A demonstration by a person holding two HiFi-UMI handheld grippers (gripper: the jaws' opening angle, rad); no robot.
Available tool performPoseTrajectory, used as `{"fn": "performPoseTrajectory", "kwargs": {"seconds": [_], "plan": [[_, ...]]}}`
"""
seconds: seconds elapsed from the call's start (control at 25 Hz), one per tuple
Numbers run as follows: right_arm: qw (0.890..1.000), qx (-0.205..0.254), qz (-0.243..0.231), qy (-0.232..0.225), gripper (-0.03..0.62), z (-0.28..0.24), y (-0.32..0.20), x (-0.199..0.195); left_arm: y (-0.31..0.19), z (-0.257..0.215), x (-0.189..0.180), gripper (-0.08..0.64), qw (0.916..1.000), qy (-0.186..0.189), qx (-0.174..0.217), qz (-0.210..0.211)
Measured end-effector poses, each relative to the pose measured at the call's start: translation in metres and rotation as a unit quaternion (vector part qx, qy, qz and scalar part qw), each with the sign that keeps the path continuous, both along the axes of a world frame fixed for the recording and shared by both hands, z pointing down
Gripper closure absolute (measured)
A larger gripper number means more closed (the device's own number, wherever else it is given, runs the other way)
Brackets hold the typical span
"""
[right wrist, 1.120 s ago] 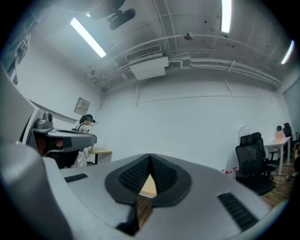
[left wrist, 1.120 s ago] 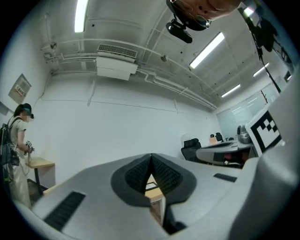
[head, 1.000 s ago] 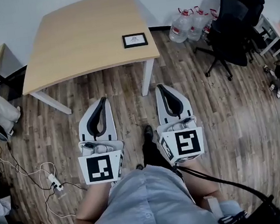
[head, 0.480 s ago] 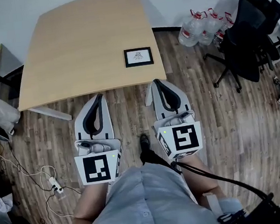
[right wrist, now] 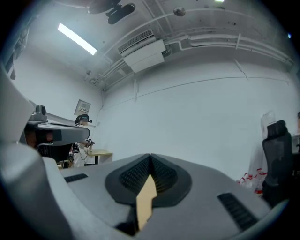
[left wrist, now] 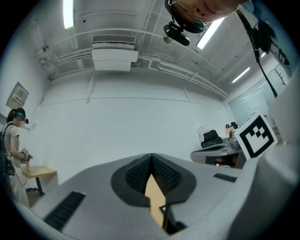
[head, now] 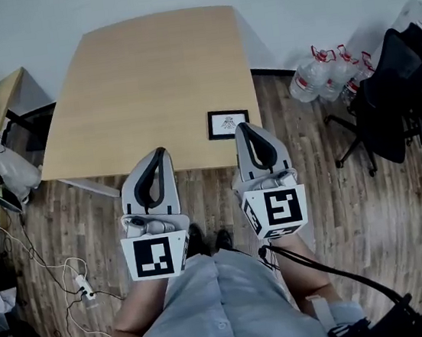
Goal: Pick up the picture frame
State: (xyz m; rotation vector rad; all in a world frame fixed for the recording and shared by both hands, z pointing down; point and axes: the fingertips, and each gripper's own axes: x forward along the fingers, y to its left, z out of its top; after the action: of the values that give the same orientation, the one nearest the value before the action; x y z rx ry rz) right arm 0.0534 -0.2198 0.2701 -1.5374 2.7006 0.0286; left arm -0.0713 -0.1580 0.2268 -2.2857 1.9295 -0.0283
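Picture frame (head: 225, 123): flat on the table (head: 145, 80), near its lower-right corner, untouched as far as we can see.
Left tongs (head: 159, 159): clenched, empty, over the table's near edge.
Right tongs (head: 244, 130): clenched, empty, tip overlapping the frame's right edge.
Progress: we judge the approach nearly made; opening, grasp and lift remain.

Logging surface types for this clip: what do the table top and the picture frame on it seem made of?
Table top: light wood or wood-look laminate, matte; even tan, no glare. Picture frame: thin black border, plastic or painted wood, too small to tell; white picture inside.
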Motion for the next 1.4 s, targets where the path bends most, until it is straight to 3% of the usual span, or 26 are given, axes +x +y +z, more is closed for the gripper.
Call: {"fn": "performPoseTrajectory", "kwargs": {"seconds": [0.28,0.64,1.04,1.4], "plan": [[1.0,-0.01,0.007,0.009,0.591,0.011,-0.037,-0.017,-0.038,0.014,-0.022,0.558,0.9998,0.015,-0.012,0.0],[0.998,-0.026,0.048,0.032,0.591,0.03,-0.102,-0.037,-0.118,0.035,-0.05,0.558,0.9985,0.029,-0.032,0.035],[0.991,-0.099,0.072,0.051,0.589,0.079,-0.157,-0.05,-0.189,0.06,-0.058,0.558,0.9933,0.031,-0.079,0.079],[0.973,-0.207,0.08,0.067,0.589,0.165,-0.161,-0.06,-0.222,0.108,-0.061,0.558,0.9827,0.017,-0.155,0.1]]}}
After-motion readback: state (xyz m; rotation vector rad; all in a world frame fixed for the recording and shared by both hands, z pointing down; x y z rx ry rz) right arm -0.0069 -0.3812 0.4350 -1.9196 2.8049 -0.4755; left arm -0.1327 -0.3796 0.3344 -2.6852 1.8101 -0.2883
